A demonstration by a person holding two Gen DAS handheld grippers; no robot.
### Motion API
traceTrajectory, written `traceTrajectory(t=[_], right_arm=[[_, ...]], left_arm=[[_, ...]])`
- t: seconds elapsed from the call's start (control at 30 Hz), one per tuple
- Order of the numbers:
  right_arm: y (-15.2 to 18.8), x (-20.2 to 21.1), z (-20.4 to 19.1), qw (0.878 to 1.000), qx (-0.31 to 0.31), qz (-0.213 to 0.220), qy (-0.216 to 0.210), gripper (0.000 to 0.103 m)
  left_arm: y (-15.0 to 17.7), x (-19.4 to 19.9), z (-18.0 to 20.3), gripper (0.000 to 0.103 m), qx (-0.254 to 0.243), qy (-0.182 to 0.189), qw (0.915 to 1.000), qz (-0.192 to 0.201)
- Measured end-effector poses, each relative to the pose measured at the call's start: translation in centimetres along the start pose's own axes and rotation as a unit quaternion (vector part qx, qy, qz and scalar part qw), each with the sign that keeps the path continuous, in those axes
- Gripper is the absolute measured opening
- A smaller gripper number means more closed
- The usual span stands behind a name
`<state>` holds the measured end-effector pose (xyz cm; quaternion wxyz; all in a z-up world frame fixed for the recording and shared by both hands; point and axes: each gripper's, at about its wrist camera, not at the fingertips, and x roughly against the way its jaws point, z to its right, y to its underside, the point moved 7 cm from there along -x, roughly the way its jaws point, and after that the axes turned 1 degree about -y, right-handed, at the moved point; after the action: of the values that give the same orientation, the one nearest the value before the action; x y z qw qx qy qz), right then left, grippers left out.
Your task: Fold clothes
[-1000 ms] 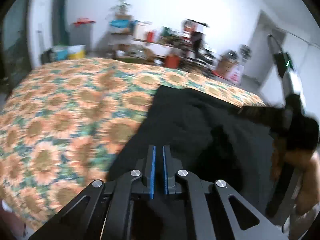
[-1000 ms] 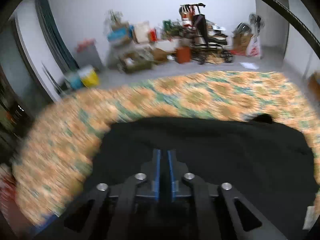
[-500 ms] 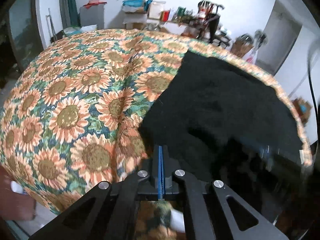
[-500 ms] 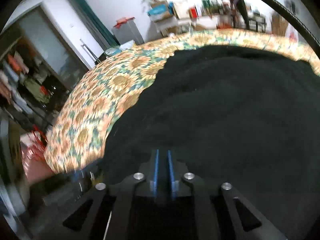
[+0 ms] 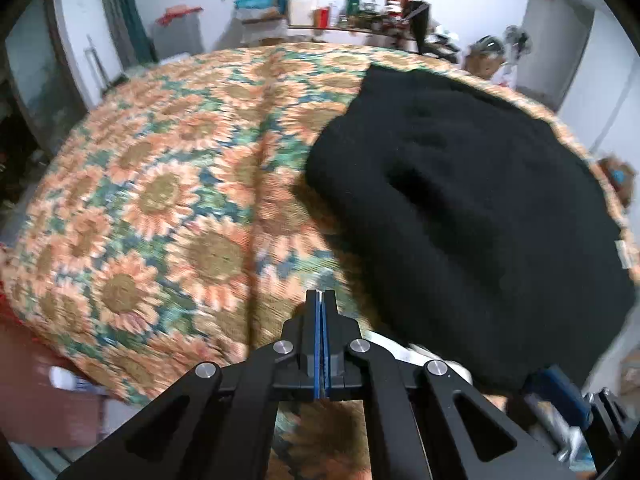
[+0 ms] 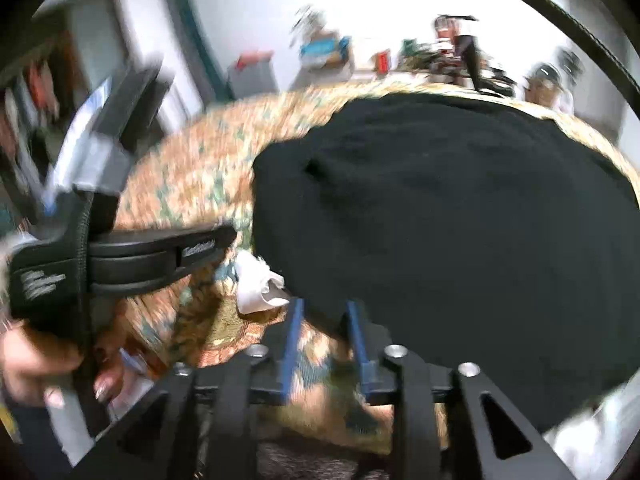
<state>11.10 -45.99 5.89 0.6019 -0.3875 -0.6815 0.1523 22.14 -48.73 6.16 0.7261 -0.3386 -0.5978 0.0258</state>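
A black garment (image 5: 472,208) lies bunched on the right side of the sunflower-print bed cover (image 5: 168,192). The left claw (image 5: 321,312) is pressed together, holding nothing, beside it; the right claw (image 6: 326,320) is spread at its near edge

The black garment's (image 5: 472,208) near right edge was cut off; clutter (image 6: 452,56) along the far wall was too blurred to identify.
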Motion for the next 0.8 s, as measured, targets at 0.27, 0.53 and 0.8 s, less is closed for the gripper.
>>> traceTrajectory(t=[0.27,0.53,0.8], right_arm=[[9.4,8.3,16.8,0.953,-0.235,0.069,0.177,0.05],[17.2,5.1,20.4,0.955,-0.226,-0.008,0.189,0.065],[18.0,-2.7,19.6,0.972,-0.173,-0.051,0.149,0.074]], left_arm=[[0.1,4.6,6.8,0.032,0.065,0.2,0.9756,0.062],[5.9,3.8,17.0,0.063,-0.017,0.297,0.9544,0.028],[6.0,1.8,16.9,0.063,-0.027,0.241,0.9697,0.028]])
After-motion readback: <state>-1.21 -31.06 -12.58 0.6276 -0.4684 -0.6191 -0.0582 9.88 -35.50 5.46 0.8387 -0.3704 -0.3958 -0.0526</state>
